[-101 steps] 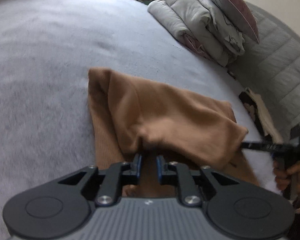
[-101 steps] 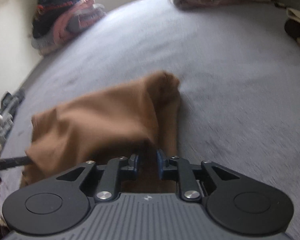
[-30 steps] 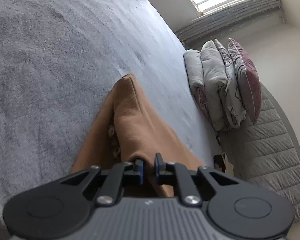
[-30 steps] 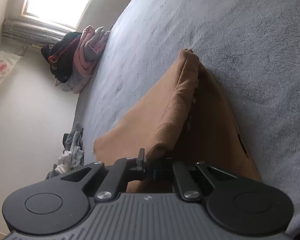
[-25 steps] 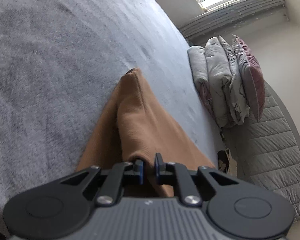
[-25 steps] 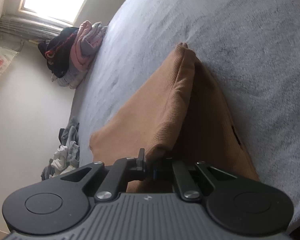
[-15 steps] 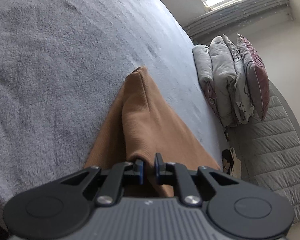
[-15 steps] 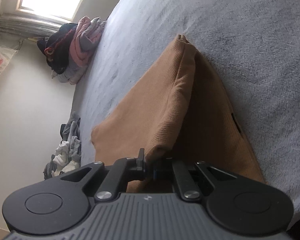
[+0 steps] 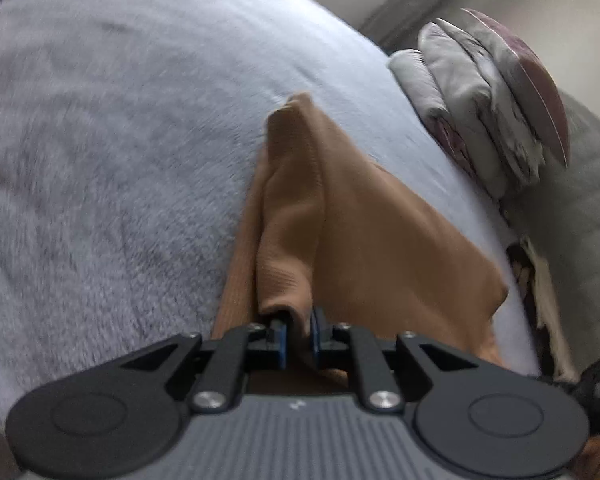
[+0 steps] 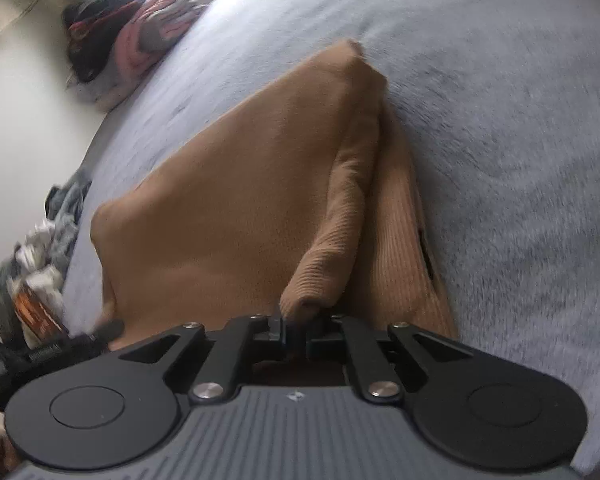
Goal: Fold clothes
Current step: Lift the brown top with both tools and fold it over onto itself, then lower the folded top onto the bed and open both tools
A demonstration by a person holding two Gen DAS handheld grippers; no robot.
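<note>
A brown ribbed garment lies folded on the grey bed, its upper layer raised at the near edge. My left gripper has a pinch of that edge between its blue pads, which still touch the cloth while the jaws are opening. In the right wrist view the same garment spreads to the left. My right gripper is shut on a rolled corner of it. Each gripper shows at the other view's lower edge: the right one and the left one.
The grey fleece bed cover stretches far beyond the garment. A stack of folded bedding leans on a quilted grey headboard. A pile of pink and dark clothes sits at the far bed edge. Loose clothes lie beside the bed.
Both grippers have sunk toward the bed and rolled, taking the garment's near edge down with them. The raised layer hangs slacker and the pictures are blurred by motion.
</note>
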